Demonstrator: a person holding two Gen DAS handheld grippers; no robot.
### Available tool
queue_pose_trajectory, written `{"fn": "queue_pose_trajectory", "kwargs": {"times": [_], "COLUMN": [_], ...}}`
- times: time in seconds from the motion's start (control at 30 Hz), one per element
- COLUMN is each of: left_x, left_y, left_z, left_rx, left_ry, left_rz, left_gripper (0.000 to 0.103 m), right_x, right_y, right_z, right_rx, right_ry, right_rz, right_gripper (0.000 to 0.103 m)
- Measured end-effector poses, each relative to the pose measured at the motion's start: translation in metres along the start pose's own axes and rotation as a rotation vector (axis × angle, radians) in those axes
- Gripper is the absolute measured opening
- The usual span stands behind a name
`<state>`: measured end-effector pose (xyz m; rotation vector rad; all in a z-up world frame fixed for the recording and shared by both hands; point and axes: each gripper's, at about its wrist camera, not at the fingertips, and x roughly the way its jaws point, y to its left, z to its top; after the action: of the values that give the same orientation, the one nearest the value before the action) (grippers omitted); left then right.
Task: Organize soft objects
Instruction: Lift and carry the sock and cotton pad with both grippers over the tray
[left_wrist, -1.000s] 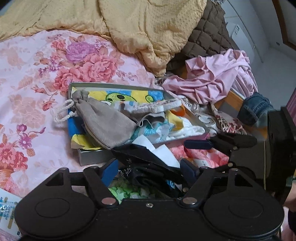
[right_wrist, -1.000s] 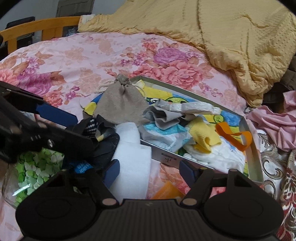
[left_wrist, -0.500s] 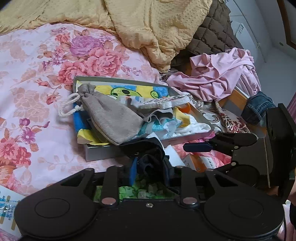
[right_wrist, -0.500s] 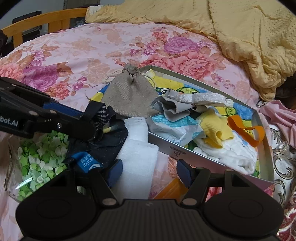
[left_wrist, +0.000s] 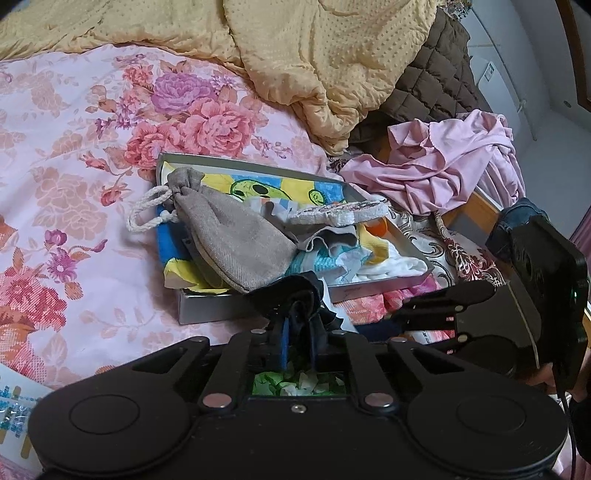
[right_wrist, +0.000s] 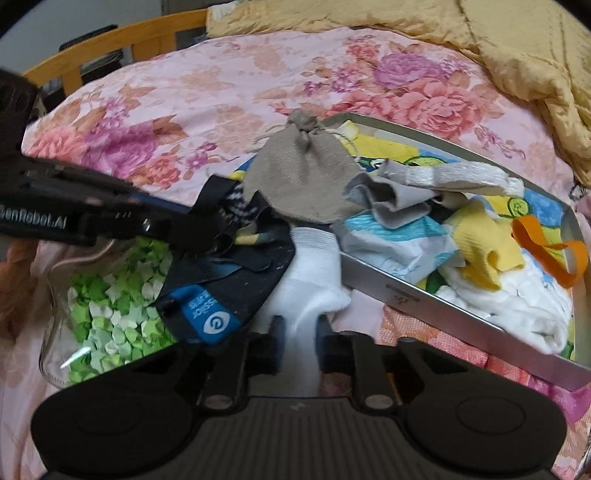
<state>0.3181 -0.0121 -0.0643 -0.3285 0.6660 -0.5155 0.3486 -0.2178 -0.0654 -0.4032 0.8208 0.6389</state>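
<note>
Two grippers over a pink floral bedspread (left_wrist: 74, 155), a mustard-yellow quilt (left_wrist: 303, 55) heaped along its far side and a crumpled pink garment (left_wrist: 443, 170) off to the right. Lying in the middle, a shallow grey tray (right_wrist: 461, 317), crowded: a grey drawstring pouch (left_wrist: 232, 243) draped over its near corner, a yellow cloth (right_wrist: 480, 258), an orange band (right_wrist: 546, 251) and white folded fabric (right_wrist: 517, 310) inside. Just beside the tray's near wall, a clear jar of green and white paper stars (right_wrist: 110, 310), with a dark cloth with a blue label (right_wrist: 236, 280) sprawled over its top. Left gripper (left_wrist: 297, 332): jaws just closed in, now narrow and pinching that dark cloth. Right gripper (right_wrist: 297, 332): jaws likewise just closed in, clamped on a white sock (right_wrist: 310, 280) lying between jar and tray.
</note>
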Motion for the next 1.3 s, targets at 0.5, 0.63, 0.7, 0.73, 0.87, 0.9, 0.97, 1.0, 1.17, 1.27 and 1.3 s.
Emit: {"fn": "queue_pose_trajectory", "kwargs": {"times": [0.5,0.63,0.7,0.73,0.87,0.9,0.97,1.0,1.17,1.27,1.3], "left_x": [-0.019,-0.029,-0.035,-0.038,-0.046,-0.046,-0.046,-0.045,-0.036,-0.022,-0.017], "left_y": [-0.006,-0.011,-0.014,-0.015,-0.017,-0.018,-0.018,-0.017,-0.014,-0.011,-0.010], "left_z": [0.012,0.018,0.022,0.025,0.036,0.040,0.047,0.050,0.061,0.065,0.065], "left_rx": [-0.010,-0.005,-0.006,-0.005,-0.009,-0.010,-0.010,-0.011,-0.001,-0.010,-0.003], "left_ry": [-0.099,-0.141,-0.166,-0.181,-0.242,-0.252,-0.275,-0.285,-0.321,-0.328,-0.326], "left_rz": [0.018,0.020,0.023,0.028,0.046,0.055,0.066,0.069,0.087,0.085,0.082], "left_gripper": [0.005,0.004,0.004,0.004,0.004,0.004,0.004,0.004,0.004,0.004,0.004], "right_x": [-0.034,-0.044,-0.052,-0.056,-0.070,-0.072,-0.073,-0.073,-0.065,-0.055,-0.052], "right_y": [0.030,0.035,0.035,0.035,0.026,0.021,0.010,0.004,-0.017,-0.023,-0.024], "right_z": [0.017,0.021,0.026,0.029,0.042,0.046,0.049,0.050,0.054,0.058,0.059], "right_rx": [-0.109,-0.117,-0.105,-0.096,-0.025,0.015,0.078,0.114,0.202,0.229,0.238], "right_ry": [-0.169,-0.230,-0.272,-0.296,-0.403,-0.430,-0.463,-0.476,-0.488,-0.478,-0.473], "right_rz": [-0.294,-0.319,-0.333,-0.339,-0.374,-0.381,-0.384,-0.383,-0.370,-0.362,-0.356], "right_gripper": [0.005,0.005,0.005,0.005,0.005,0.005,0.005,0.005,0.005,0.005,0.005]}}
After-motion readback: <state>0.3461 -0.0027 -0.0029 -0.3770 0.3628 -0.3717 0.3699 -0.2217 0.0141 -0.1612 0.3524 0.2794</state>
